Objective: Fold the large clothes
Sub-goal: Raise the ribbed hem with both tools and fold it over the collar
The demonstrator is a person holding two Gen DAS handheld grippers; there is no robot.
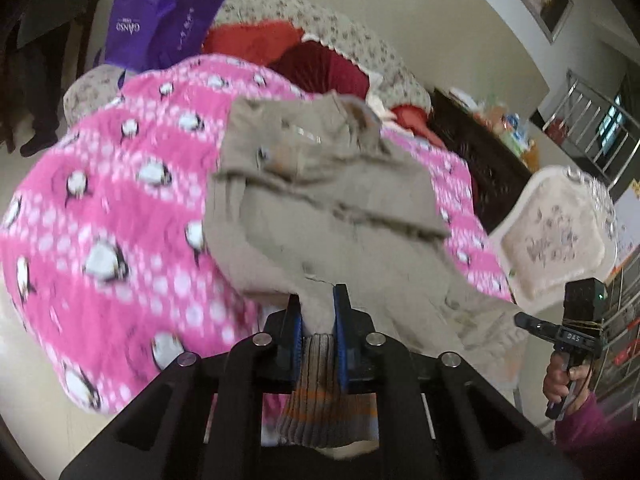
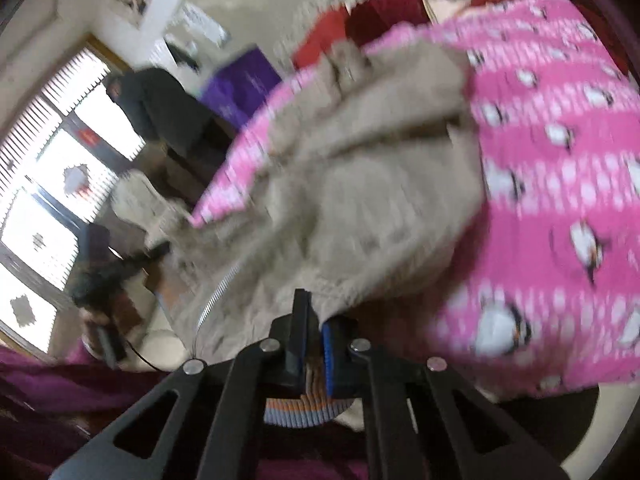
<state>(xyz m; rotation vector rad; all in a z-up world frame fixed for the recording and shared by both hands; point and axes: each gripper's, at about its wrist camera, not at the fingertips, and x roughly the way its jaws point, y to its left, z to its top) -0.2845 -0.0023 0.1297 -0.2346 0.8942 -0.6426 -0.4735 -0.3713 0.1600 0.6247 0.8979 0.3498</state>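
A beige jacket [image 1: 328, 200] with a zipper and striped knit cuffs lies partly folded on a pink penguin-print blanket [image 1: 120, 208]. My left gripper [image 1: 317, 300] is shut on the jacket's near edge by a striped cuff [image 1: 320, 392]. My right gripper [image 2: 314, 316] is shut on another part of the same jacket [image 2: 352, 184], with a striped cuff [image 2: 304, 408] hanging between its fingers. The right gripper also shows in the left wrist view [image 1: 532, 322], held by a hand at the jacket's right edge. Both views are blurred by motion.
The blanket [image 2: 560, 168] covers a sofa or bed. Purple bags [image 1: 160, 20] and red cushions [image 1: 320, 64] sit behind it. A dark low table [image 1: 480, 152] and a pale ornate chair [image 1: 556, 236] stand to the right. Windows [image 2: 48, 184] are at left.
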